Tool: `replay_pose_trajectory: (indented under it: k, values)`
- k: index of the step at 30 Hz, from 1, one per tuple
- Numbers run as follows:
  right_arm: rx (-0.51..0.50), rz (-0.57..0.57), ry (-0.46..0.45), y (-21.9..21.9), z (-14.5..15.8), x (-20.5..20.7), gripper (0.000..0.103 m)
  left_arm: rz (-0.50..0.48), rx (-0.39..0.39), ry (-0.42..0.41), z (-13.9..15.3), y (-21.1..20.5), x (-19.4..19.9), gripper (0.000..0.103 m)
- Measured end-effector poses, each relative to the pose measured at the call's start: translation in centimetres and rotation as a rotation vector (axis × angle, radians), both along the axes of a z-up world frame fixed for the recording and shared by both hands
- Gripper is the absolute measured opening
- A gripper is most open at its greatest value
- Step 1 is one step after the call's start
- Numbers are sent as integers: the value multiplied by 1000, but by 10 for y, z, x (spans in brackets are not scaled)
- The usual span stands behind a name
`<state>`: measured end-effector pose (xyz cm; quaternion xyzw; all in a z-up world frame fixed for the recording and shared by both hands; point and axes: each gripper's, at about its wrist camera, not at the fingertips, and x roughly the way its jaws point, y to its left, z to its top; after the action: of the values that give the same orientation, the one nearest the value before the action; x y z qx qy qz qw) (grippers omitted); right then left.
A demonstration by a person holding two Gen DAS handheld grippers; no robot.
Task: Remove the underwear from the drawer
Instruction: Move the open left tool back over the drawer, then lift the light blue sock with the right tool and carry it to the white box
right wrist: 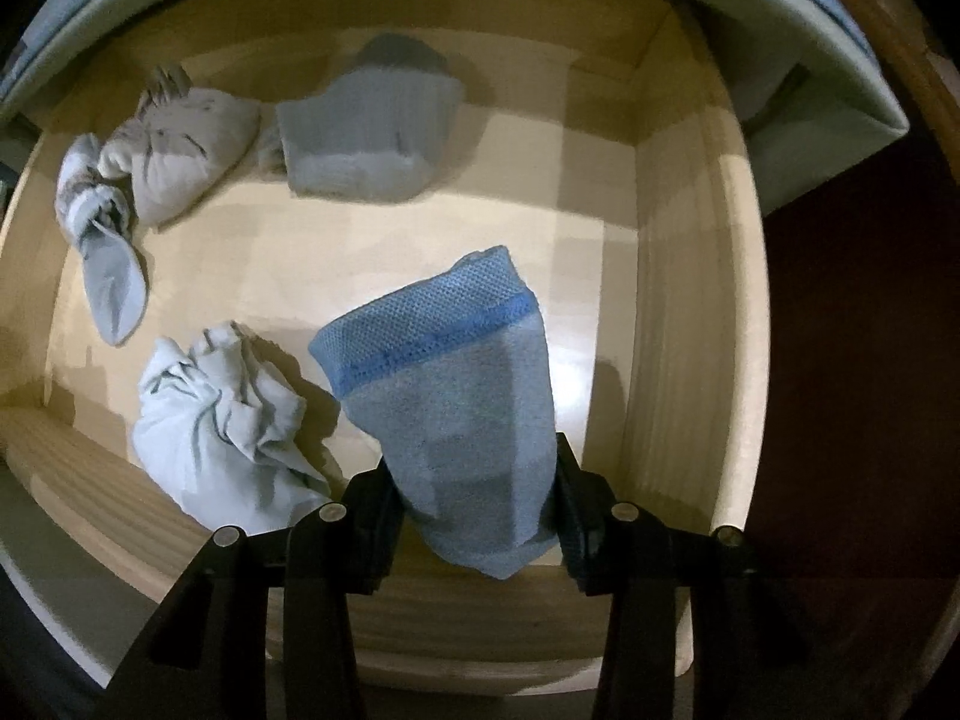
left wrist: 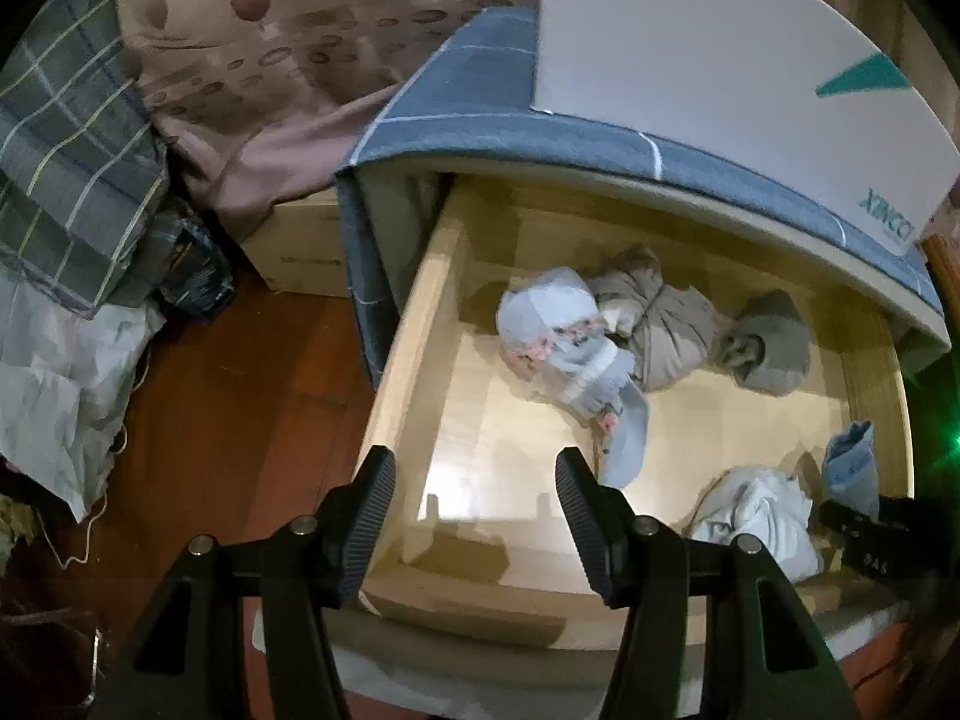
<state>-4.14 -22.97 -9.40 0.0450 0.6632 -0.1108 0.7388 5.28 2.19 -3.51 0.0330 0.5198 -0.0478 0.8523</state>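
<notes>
The open wooden drawer (left wrist: 414, 324) holds several bundled garments. My right gripper (right wrist: 474, 498) is shut on a folded blue underwear (right wrist: 456, 384) and holds it above the drawer's front right part; it also shows in the left wrist view (left wrist: 852, 468), with the right gripper (left wrist: 864, 534) at the drawer's front right. My left gripper (left wrist: 474, 510) is open and empty, above the drawer's front left corner. A white bundle (right wrist: 222, 426) lies at the front, a grey folded piece (right wrist: 366, 138), a beige bundle (right wrist: 180, 162) and a light-blue patterned bundle (left wrist: 564, 348) lie further back.
A blue checked cloth (left wrist: 480, 120) covers the cabinet top, with a white box (left wrist: 720, 60) on it. Bedding (left wrist: 270, 60) and a plastic bag (left wrist: 60, 372) lie to the left over a wooden floor (left wrist: 240, 408). The drawer's right wall (right wrist: 678, 300) stands close to the held piece.
</notes>
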Motion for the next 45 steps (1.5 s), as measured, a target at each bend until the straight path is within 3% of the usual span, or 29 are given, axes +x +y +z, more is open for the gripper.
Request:
replay_pose_trajectory:
  k: [7, 18, 22, 35, 45]
  values:
    - [-13, -5, -121, 5, 25, -8, 40, 18, 1, -19, 2, 2, -1, 57]
    - [-33, 15, -291, 0, 114, -2, 41, 13, 22, -26, 3, -1, -2, 57]
    - [-39, 23, -340, -18, 139, 10, 41, 16, 27, -27, 3, -1, -2, 57]
    - [-48, 52, -510, -16, 217, 50, 41, 18, 34, -37, 4, -2, -4, 57]
    - [-42, 74, -562, -10, 246, 101, 41, 27, 37, -62, 6, -2, -6, 57]
